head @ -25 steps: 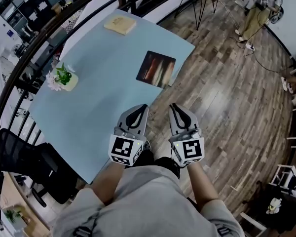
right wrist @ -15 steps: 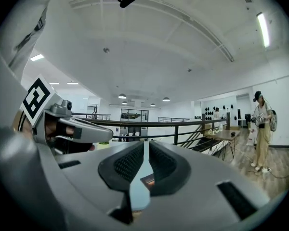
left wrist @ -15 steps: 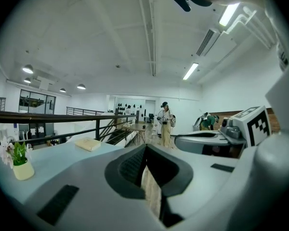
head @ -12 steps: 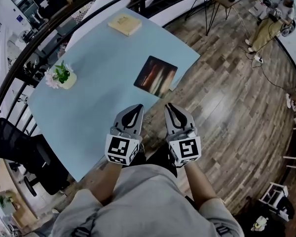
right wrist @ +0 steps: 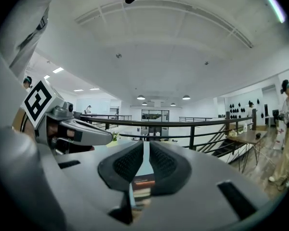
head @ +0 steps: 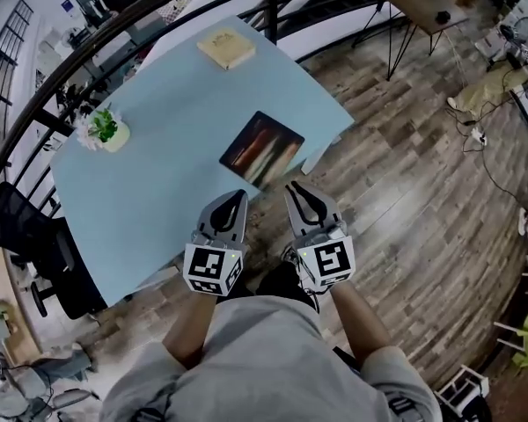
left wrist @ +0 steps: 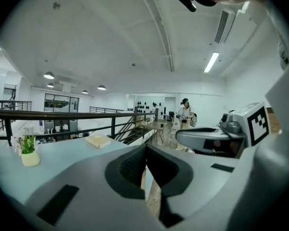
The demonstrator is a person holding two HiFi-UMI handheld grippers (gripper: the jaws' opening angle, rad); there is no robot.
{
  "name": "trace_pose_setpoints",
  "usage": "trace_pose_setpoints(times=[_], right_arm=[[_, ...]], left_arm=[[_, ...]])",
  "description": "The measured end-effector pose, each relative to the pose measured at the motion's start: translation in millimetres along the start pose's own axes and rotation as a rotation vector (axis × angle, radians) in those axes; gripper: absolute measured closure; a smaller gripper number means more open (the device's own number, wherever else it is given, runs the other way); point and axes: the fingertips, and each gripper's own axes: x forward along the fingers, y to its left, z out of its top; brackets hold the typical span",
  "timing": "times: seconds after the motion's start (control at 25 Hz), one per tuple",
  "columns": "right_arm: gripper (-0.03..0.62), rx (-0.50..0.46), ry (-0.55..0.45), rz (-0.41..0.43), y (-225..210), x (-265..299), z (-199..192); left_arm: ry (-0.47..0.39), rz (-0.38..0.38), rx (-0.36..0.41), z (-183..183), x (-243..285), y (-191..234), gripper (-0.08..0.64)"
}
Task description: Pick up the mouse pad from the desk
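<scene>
1. Count of tools: two grippers, one per hand, and two marker cubes, one on each.
2. Left gripper (head: pixel 237 197): its fingers (left wrist: pixel 130 166) meet at the tips. Only a slim gap shows lower down between the pads, and nothing is in it. Not holding anything.
3. Right gripper (head: pixel 294 187): its pads (right wrist: pixel 127 165) stand a narrow slit apart and the jaws are opening. Nothing is between them and nothing is gripped. The desk surface and the pad's pattern show through the slit, farther ahead.
4. Mouse pad (head: pixel 262 149): one, dark with reddish-brown streaks. It lies flat on the desk (head: pixel 158 192) near the desk's right edge. Its near corner sits just ahead of the fingertips, between the left pair and the right pair. No finger touches it in any view.
5. Desk: one, light blue top. Both pairs of fingertips are at its near edge.
6. Other items on the desk, each counted once:
   - one tan book (head: pixel 227 48), far ahead of the fingertips, well beyond the mouse pad;
   - one potted plant (head: pixel 103 130) with pale flowers, ahead and well to the left of the left fingers.
7. Off the desk: one black chair (head: pixel 35 253) far left of the left fingers, and a dark railing (head: pixel 114 33) curving behind the desk. Wooden floor (head: pixel 405 200) lies to the right of the right fingers.
8. One person (left wrist: pixel 185 114) stands in the distance beyond the railing.
</scene>
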Motion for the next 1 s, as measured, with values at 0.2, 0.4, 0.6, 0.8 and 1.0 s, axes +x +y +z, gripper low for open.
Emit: trace_pose_setpoints(times=[0.2, 0.4, 0.6, 0.8, 1.0], right_arm=[[0.548, -0.013, 0.032, 0.054, -35.4, -7.0, -12.2], [0.547, -0.036, 0.068, 0.115, -49.4, 2.9, -30.1], [0.546, -0.035, 0.125, 0.157, -53.2, 14.1, -73.0], [0.546, -0.06, 0.199, 0.201, -50.3, 22.6, -108.1], [0.546, -0.073, 0.241, 0.237, -42.6, 31.5, -136.3]], left_arm=[[0.018, 0.044, -0.018, -8.9, 18.5, -25.2, 0.548], [0.075, 0.093, -0.042, -30.7, 28.8, -19.2, 0.548], [0.134, 0.145, -0.07, -61.9, 39.6, -7.3, 0.548], [0.196, 0.169, -0.095, -94.8, 49.3, -3.4, 0.548], [0.262, 0.175, -0.114, -126.5, 56.2, -2.2, 0.548]])
